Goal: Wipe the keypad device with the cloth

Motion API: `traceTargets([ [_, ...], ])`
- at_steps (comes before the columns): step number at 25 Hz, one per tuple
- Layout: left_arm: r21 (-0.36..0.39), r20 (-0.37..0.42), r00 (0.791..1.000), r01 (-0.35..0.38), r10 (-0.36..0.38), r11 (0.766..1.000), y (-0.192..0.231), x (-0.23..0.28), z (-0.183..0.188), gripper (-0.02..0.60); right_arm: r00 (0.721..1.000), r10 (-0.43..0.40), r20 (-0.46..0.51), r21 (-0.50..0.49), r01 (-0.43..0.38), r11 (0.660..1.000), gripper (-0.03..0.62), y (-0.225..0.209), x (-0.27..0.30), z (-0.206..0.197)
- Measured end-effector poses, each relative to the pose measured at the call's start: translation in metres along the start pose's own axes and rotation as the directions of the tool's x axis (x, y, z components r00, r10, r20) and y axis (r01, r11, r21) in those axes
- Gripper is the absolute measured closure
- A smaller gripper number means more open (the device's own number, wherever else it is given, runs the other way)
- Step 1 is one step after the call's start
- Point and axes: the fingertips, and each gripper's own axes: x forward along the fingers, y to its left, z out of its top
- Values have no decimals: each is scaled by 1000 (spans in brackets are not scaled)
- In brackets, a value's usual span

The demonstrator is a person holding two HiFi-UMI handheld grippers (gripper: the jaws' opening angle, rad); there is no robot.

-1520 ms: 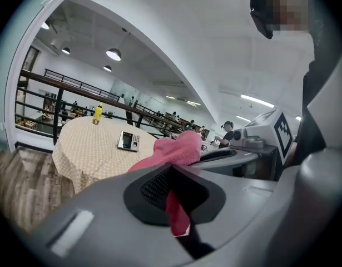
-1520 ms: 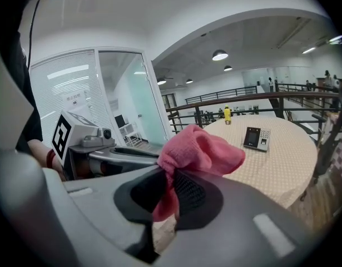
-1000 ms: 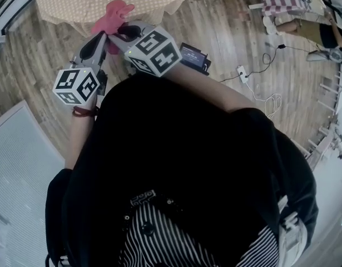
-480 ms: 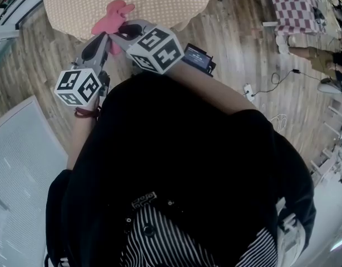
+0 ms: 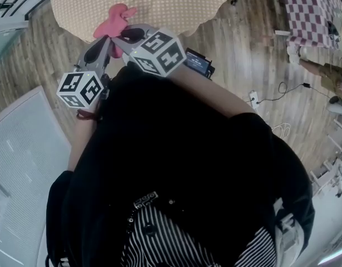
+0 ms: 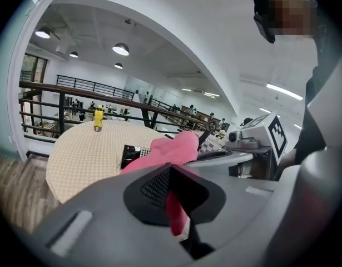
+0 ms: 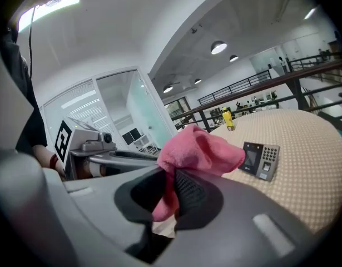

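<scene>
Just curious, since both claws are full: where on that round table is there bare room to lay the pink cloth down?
Most of the tablecloth is bare: the wide stretch between the keypad device and the near edge, and either side of it. Only the far part is taken, by that device and a small yellow item.

Top: a loose black short-sleeved top (image 5: 182, 149).
Lower garment: a striped garment (image 5: 159, 246), black with thin white lines and dark buttons.
Wrist: a thin red wristband (image 5: 84, 114) on the left arm.
Left hand-held gripper (image 6: 171, 191): smooth grey shell, black mesh-textured pads (image 6: 154, 187), and a white left marker cube (image 5: 80, 89) printed with black squares.
Right hand-held gripper (image 7: 168, 196): matching grey shell with black textured pads, and a larger-looking right marker cube (image 5: 158, 52), white with black squares.
</scene>
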Motion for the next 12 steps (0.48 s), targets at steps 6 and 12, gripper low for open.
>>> traceTargets([
  [6, 20, -37, 996, 79, -78, 997, 5, 29, 9, 577, 999, -49, 9, 45, 49, 998, 548, -26, 0, 5],
  [12, 110, -66, 964, 265, -259, 958, -28, 95, 42, 577, 978, -197, 68, 101, 190, 977, 548, -85, -42, 29],
])
